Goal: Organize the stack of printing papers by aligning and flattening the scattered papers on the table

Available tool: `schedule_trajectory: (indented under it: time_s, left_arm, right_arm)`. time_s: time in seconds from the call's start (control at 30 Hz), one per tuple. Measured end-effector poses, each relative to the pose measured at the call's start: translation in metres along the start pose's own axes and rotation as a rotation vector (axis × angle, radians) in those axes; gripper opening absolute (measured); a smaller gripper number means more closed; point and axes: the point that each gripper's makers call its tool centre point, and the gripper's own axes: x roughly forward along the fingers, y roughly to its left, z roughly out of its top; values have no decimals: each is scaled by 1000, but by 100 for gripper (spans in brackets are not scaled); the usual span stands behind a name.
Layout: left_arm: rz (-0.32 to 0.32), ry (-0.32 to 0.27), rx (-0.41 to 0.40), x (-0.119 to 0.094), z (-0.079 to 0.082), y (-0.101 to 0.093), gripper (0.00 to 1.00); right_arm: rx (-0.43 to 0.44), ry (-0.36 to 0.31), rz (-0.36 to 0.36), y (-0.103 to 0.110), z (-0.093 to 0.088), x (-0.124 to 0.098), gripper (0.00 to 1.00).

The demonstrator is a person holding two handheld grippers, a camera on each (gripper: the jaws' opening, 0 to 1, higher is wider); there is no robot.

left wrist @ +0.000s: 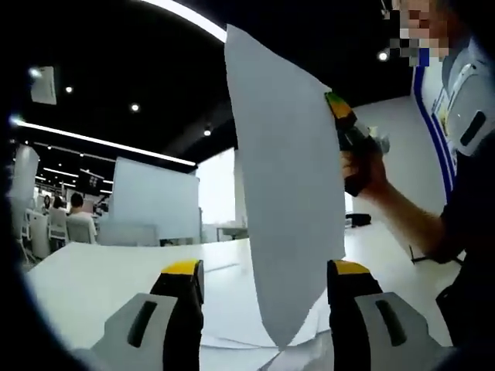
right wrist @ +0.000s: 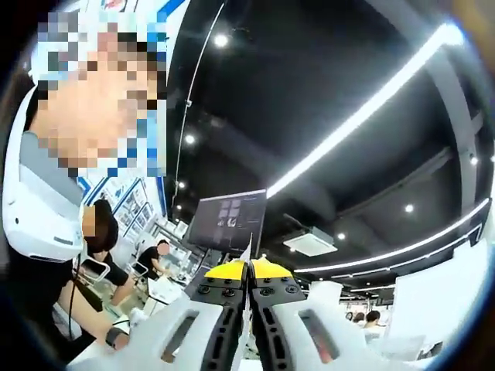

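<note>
Sheet lifted off the bench

The right gripper pinches one sheet by its edge, holding it upright above the papers on the bench; the left gripper has its fingers spread. A thin edge grip could slip or crease the sheet.

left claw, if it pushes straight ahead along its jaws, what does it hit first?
Probably the raised paper sheet, which hangs upright between the left claw jaws, held up by the right claw. Its lower tip dips toward the papers on the table. Depth is uncertain.
</note>
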Motion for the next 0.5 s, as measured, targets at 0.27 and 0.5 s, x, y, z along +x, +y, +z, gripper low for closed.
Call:
schedule_trajectory:
  time_s: [0.27, 0.5]
  left_arm:
    - [-29, -13, 0, -2, 10, -10, 65]
    - [-73, -41, -21, -3, 24, -19, 63]
  right_arm:
    - [16, -25, 18, 6, 6, 2, 0]
    - [26, -23, 24, 8, 5, 3, 0]
